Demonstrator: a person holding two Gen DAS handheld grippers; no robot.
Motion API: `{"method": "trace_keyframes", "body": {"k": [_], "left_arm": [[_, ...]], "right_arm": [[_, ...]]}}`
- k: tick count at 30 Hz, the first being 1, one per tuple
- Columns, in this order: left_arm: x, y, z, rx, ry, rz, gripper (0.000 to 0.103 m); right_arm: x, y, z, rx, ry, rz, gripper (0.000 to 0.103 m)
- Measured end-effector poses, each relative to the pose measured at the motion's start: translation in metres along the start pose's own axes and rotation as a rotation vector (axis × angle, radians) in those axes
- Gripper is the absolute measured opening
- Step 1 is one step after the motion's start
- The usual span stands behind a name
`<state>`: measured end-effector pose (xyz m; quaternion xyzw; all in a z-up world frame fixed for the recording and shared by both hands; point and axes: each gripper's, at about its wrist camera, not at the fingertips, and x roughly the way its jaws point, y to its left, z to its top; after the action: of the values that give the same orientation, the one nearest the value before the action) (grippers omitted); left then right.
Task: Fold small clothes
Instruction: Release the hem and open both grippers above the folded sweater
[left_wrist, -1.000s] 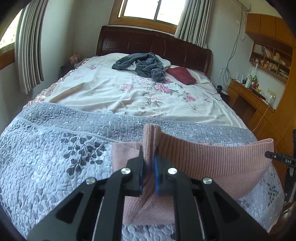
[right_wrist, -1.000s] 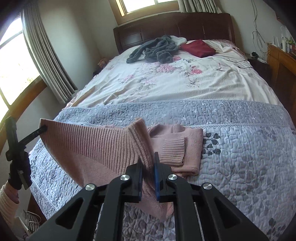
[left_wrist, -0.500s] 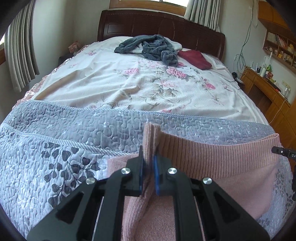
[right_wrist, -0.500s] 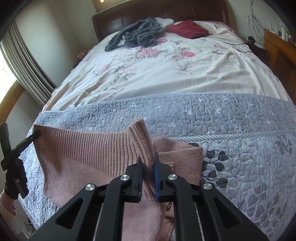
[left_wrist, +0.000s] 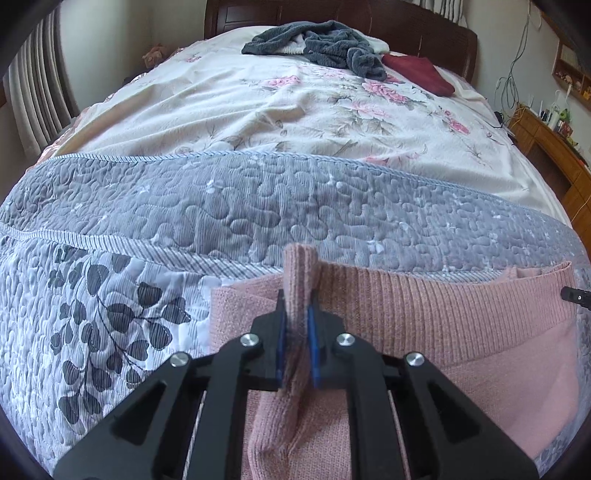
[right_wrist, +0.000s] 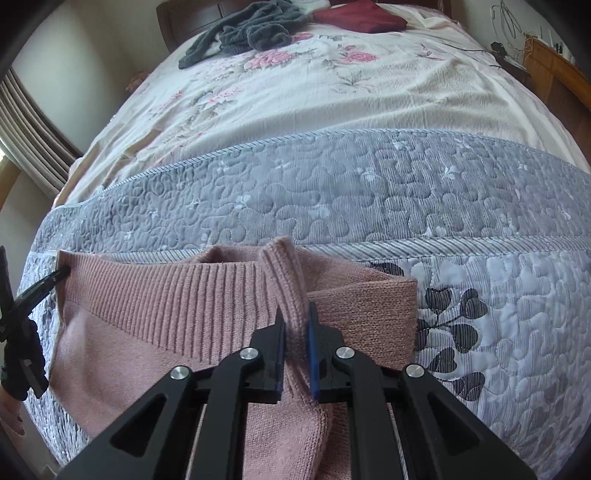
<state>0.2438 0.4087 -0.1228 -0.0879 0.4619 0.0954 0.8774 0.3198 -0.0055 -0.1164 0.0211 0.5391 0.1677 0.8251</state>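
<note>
Pink sweater (left_wrist: 443, 314), soft, limp knit that sags unless pinched at the ribbed hem, lies on the grey quilt (left_wrist: 221, 206) with the left gripper (left_wrist: 296, 339) and right gripper (right_wrist: 295, 339) each clenched on a hem corner, now carried lower and further forward than a second ago.
</note>
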Motion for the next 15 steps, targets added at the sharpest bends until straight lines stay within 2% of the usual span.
{"method": "trace_keyframes", "body": {"k": [2, 4, 6, 8, 10, 11, 15], "left_arm": [[0.008, 0.003, -0.002, -0.01, 0.029, 0.011, 0.013], [0.011, 0.009, -0.004, -0.037, 0.049, 0.014, 0.021], [0.008, 0.015, -0.005, -0.063, 0.052, 0.017, 0.033], [-0.002, 0.022, -0.007, -0.085, 0.037, 0.028, 0.037], [-0.018, 0.027, -0.009, -0.092, 0.017, 0.026, 0.041], [-0.028, 0.027, -0.01, -0.087, 0.005, 0.03, 0.045], [-0.066, 0.019, -0.024, -0.024, -0.027, 0.024, 0.049]], "right_arm": [[0.005, -0.004, -0.002, 0.017, 0.009, 0.002, 0.012], [0.007, -0.01, -0.003, 0.039, 0.017, 0.01, 0.022], [0.002, -0.013, -0.005, 0.052, 0.02, 0.018, 0.024], [-0.011, -0.016, -0.009, 0.056, 0.01, 0.036, 0.026], [-0.029, -0.017, -0.016, 0.05, -0.005, 0.061, 0.035], [-0.038, -0.017, -0.022, 0.046, -0.011, 0.07, 0.036], [-0.068, -0.017, -0.056, 0.029, 0.003, 0.127, 0.041]]}}
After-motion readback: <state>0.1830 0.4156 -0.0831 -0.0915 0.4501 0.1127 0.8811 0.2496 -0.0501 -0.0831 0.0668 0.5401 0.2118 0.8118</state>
